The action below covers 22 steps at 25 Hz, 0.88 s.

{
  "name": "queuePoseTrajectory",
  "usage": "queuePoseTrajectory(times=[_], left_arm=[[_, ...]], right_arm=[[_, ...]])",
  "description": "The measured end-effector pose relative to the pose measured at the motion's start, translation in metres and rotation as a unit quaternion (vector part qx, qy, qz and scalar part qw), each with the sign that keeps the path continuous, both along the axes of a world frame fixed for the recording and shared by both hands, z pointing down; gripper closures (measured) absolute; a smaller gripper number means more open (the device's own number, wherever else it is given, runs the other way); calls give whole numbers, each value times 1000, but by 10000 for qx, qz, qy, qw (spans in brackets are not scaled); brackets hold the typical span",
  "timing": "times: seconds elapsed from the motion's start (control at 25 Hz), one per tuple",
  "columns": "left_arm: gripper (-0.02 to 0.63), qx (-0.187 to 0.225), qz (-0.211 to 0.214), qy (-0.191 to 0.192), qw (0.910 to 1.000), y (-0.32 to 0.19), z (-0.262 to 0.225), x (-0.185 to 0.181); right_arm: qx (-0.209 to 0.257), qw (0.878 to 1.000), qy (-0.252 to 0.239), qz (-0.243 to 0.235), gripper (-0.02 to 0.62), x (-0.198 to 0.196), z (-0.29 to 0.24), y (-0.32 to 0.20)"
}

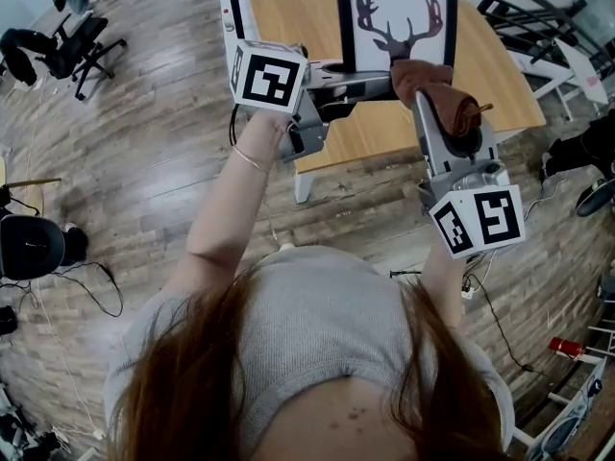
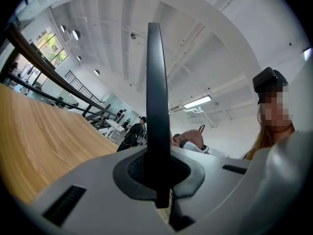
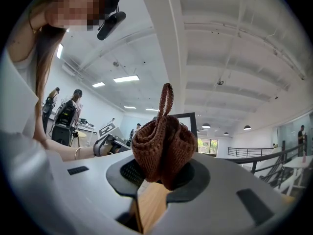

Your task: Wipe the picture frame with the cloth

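Note:
The picture frame (image 1: 396,12), black-edged with a deer-antler print, stands upright on the wooden table (image 1: 504,75). My left gripper (image 1: 370,84) reaches in from the left and is shut on the frame's lower left edge. In the left gripper view that edge (image 2: 157,97) rises as a thin black bar between the jaws. My right gripper (image 1: 429,92) is shut on a bunched brown knitted cloth (image 1: 423,75), held at the frame's lower right part. The cloth (image 3: 164,148) fills the jaws in the right gripper view, its loop sticking up, with the frame (image 3: 190,121) just behind it.
The table's near edge and white leg (image 1: 303,185) lie just beyond my hands. A black office chair (image 1: 72,46) stands far left, and a dark stool (image 1: 29,248) is on the wood floor at left. Cables and a red item (image 1: 567,347) lie at the right.

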State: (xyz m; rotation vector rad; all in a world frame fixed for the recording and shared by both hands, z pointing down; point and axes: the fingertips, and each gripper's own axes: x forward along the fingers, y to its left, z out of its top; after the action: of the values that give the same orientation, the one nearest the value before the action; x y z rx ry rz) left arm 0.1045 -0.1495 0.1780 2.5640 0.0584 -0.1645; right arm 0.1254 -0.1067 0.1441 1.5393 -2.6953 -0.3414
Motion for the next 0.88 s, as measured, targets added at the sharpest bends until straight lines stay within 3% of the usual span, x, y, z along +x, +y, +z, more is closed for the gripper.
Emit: queuePoseTrajectory(times=[0.32, 0.56, 0.68, 0.76, 0.88], left_arm=[[589, 80, -8, 8, 10000, -2, -1, 1], [589, 151, 10, 36, 9999, -2, -1, 2], [589, 48, -13, 102, 9999, -3, -1, 2], [589, 13, 13, 105, 9999, -2, -1, 2], [589, -20, 38, 51, 10000, -1, -2, 1]], right_arm=[[-307, 9987, 413, -67, 499, 3, 15, 14], [-710, 9951, 415, -541, 499, 2, 11, 38], [-254, 9984, 201, -465, 499, 13, -23, 42], [413, 9985, -20, -351, 499, 17, -64, 39], [1438, 9886, -355, -278, 499, 15, -130, 33]])
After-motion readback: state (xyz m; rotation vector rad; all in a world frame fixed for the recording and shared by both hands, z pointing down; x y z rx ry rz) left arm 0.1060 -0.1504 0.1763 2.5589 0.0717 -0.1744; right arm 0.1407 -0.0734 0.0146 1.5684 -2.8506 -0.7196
